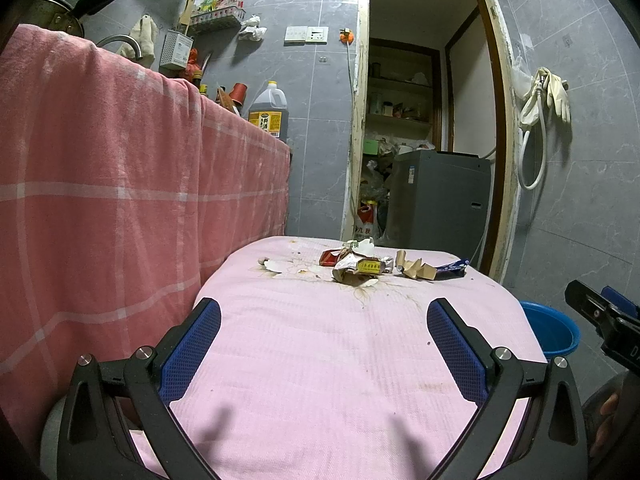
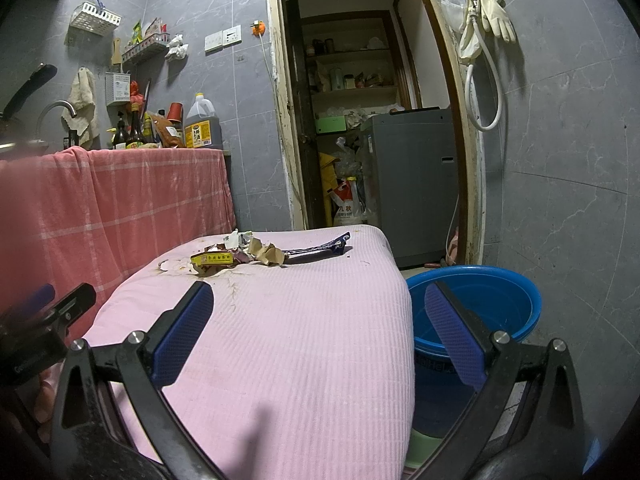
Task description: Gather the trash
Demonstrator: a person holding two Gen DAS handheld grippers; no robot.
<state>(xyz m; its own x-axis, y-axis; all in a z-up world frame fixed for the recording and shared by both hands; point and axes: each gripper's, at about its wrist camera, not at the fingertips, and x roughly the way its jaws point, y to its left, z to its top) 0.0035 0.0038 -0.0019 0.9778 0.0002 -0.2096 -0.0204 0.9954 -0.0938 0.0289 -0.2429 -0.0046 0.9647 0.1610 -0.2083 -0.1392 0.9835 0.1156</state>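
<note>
Trash lies in a small heap at the far end of the tabletop, which is covered in a pink ribbed cloth stained brown around the pile. The heap holds crumpled paper, a torn red wrapper, a flattened yellow box printed with dark characters too small to read, a crushed brown scrap and a long blue wrapper stretched toward the right edge. In the doorway a white sack carries large red and black print, only partly legible. A big amber jug with a yellow label stands on the counter behind the red checked towel.

The right wrist view alone shows the blue basin almost whole — it sits on the floor just beside the tabletop's right edge, with faint lettering on the tub beneath it. The left wrist view catches only a slice of that basin, but shows the stains and a pale round scrap left of the heap more plainly.

Left hand-held gripper hovers over the near cloth, its blue pads spread wide and holding nothing. Right hand-held gripper is likewise spread wide and empty — one pad over the cloth, the other over the basin.
</note>
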